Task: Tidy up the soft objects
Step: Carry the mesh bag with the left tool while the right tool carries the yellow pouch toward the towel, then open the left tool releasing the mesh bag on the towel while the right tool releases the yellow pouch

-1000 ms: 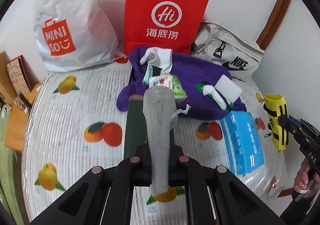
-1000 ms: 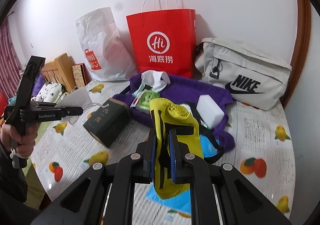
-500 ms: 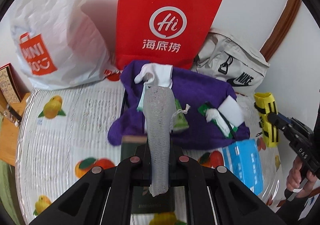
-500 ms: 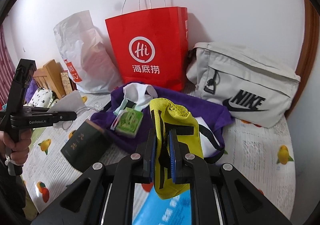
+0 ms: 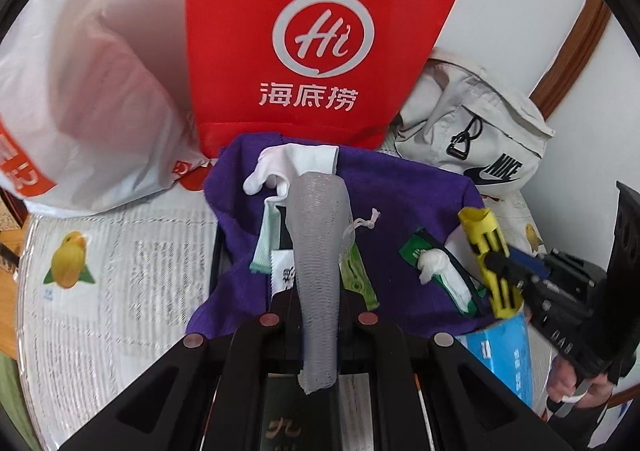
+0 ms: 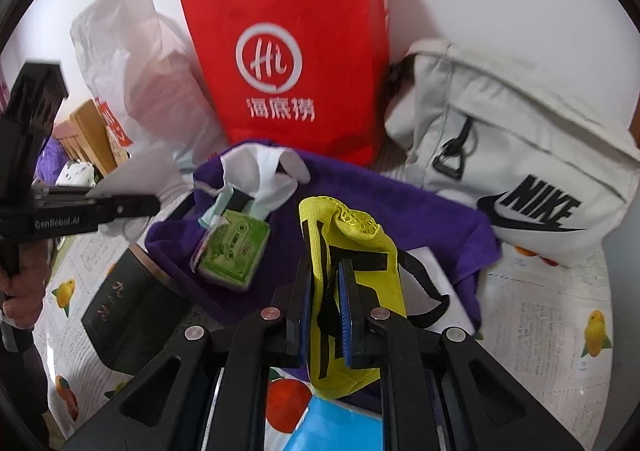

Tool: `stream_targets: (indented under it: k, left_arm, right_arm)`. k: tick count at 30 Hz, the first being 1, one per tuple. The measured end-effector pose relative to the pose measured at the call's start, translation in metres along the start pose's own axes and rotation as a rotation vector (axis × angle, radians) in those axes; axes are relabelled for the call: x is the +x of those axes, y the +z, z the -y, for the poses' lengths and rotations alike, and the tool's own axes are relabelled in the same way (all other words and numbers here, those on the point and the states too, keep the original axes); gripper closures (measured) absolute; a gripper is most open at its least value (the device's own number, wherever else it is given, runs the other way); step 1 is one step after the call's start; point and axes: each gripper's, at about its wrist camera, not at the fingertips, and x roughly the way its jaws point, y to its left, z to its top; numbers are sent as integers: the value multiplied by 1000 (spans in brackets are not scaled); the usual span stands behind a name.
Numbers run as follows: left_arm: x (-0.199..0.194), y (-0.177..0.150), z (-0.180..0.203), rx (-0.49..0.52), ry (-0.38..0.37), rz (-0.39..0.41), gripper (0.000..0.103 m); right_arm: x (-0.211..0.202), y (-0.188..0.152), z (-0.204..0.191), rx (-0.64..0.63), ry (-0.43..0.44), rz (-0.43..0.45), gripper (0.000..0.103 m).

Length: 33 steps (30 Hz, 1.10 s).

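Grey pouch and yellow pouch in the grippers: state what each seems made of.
Grey pouch: apparently fine knitted mesh, matte; ribbed weave shows, and a white drawstring.
Yellow pouch: likely synthetic woven fabric, matte, with a perforated mesh panel near its top and black webbing straps.

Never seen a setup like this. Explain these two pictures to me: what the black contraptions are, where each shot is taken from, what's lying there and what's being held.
There is no robot here. A person holds a black hand tool with two-finger tongs in each hand, and a fisheye camera on each tool looks along its fingers.

One picture comes from the left tongs, which are shut on a grey mesh pouch. The other comes from the right tongs, shut on a yellow mesh bag.

Below them is a fruit-print table cover with a purple towel spread on it. On the towel lie a white glove and a green packet.

Behind stand a red paper bag, a white plastic bag and a grey Nike bag.
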Motion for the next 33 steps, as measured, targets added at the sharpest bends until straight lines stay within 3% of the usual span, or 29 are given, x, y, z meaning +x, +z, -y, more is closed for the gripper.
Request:
stream_targets:
  k: [12, 18, 20, 22, 24, 28, 29, 30, 33]
  left_arm:
    - [54, 29, 11, -11, -43, -82, 94]
    - [68, 34, 12, -10, -52, -93, 93]
    - [71, 35, 11, -5, -52, -99, 91]
    - [75, 36, 12, -1, -45, -101, 87]
    - [79, 37, 13, 9, -29, -96, 73]
    - [81, 39, 14, 15, -13, -92, 56]
    - [80, 40, 15, 16, -6, -95, 40]
    - [79, 40, 16, 19, 3, -94, 31]
    - [73, 41, 19, 28, 20, -78, 31]
  right_arm:
    - [38, 5, 11, 61, 68, -70, 87]
    - [46, 4, 15, 72, 91, -73, 82]
    - [47, 4, 16, 73, 88, -74, 76]
    - [49, 5, 18, 80, 91, -69, 71]
    - [52, 4, 19, 81, 92, -78, 64]
    - [53, 4, 19, 67, 87, -77, 48]
    - [52, 4, 19, 66, 87, -71, 41]
    - [51, 5, 19, 67, 91, -64, 37]
    - [49, 6, 21, 73, 95, -56, 33]
